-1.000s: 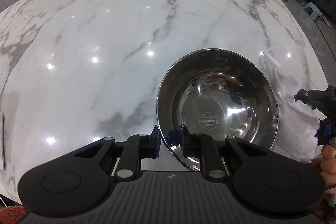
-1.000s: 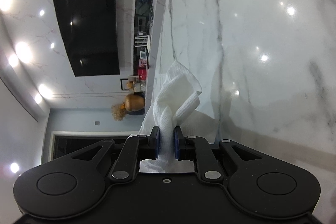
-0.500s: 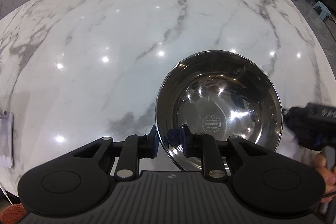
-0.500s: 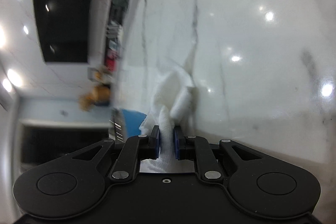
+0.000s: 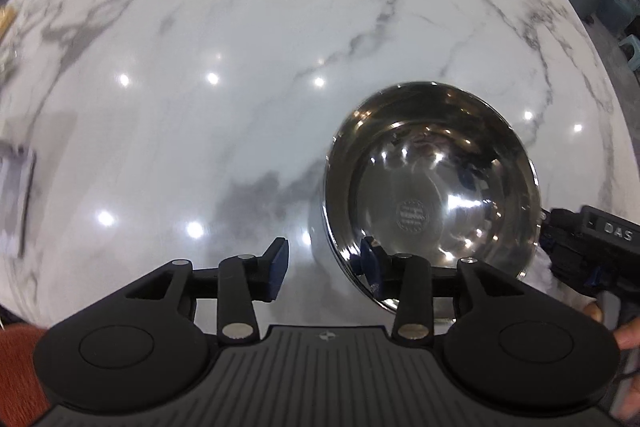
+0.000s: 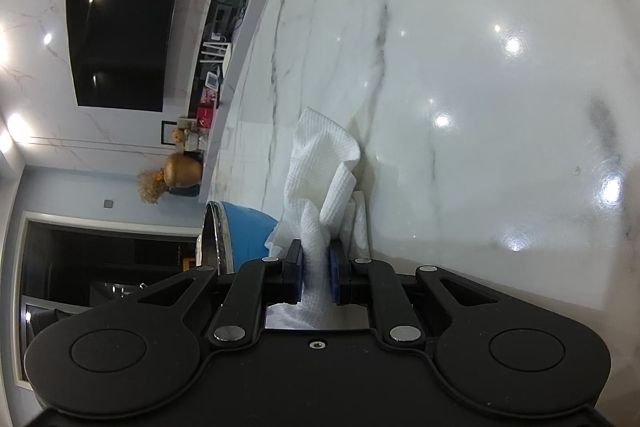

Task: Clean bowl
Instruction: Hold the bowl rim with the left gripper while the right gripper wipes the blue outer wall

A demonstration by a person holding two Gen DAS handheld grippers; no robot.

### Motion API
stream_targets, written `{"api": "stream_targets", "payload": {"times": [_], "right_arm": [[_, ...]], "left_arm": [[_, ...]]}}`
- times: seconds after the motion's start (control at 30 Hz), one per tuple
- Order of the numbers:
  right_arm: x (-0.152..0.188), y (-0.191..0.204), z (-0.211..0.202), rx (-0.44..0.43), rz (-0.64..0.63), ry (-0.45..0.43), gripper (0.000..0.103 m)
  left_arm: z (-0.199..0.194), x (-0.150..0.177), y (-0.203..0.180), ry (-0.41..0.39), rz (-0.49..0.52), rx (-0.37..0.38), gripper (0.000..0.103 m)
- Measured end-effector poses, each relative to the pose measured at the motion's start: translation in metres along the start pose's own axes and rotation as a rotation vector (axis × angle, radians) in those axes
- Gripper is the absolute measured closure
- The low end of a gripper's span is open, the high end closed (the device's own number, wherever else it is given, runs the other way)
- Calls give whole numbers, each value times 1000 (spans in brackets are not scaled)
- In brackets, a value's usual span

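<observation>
Steel bowl [image 5: 430,187]: one; white cloth [image 6: 320,163]: one; marble table [image 5: 240,67].

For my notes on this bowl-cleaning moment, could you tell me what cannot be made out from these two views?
- Bowl, left wrist view: its near rim is hidden behind the left gripper, whose jaws are opening around it.
- Stamp in the bowl's bottom: too small and blurred to read.
- White cloth: in the right wrist view its lower end is hidden behind the right gripper.
- Flat object at the left edge, left wrist view: blurred, cut off.
</observation>
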State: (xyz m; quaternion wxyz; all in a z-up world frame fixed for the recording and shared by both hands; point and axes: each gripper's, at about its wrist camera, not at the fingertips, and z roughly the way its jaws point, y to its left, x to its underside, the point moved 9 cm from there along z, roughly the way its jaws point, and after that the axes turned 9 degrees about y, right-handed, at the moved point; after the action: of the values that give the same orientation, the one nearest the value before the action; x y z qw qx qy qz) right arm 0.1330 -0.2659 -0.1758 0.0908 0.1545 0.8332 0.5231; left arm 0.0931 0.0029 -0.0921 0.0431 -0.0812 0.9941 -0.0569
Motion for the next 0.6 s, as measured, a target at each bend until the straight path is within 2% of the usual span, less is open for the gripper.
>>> {"api": "stream_targets", "payload": {"times": [0.03, 0.17, 0.23, 0.43, 0.5, 0.6], "right_arm": [[0, -2, 1, -1, 0, 1, 93], [-24, 13, 0, -2, -16, 27, 91], [-24, 17, 4, -24, -6, 32, 91], [-39, 22, -14, -300, 78, -35, 91], [-43, 20, -15, -338, 77, -24, 91], [-48, 12, -11, -307, 76, -11, 91]], "left_arm": [[-1, 1, -1, 3, 2, 7, 67], [-3, 2, -5, 1, 12, 26, 86], [-3, 0, -5, -7, 11, 22, 87], [-5, -12, 1, -47, -1, 19, 92], [-5, -18, 1, -55, 0, 15, 94], [-6, -25, 1, -68, 4, 8, 94]]}}
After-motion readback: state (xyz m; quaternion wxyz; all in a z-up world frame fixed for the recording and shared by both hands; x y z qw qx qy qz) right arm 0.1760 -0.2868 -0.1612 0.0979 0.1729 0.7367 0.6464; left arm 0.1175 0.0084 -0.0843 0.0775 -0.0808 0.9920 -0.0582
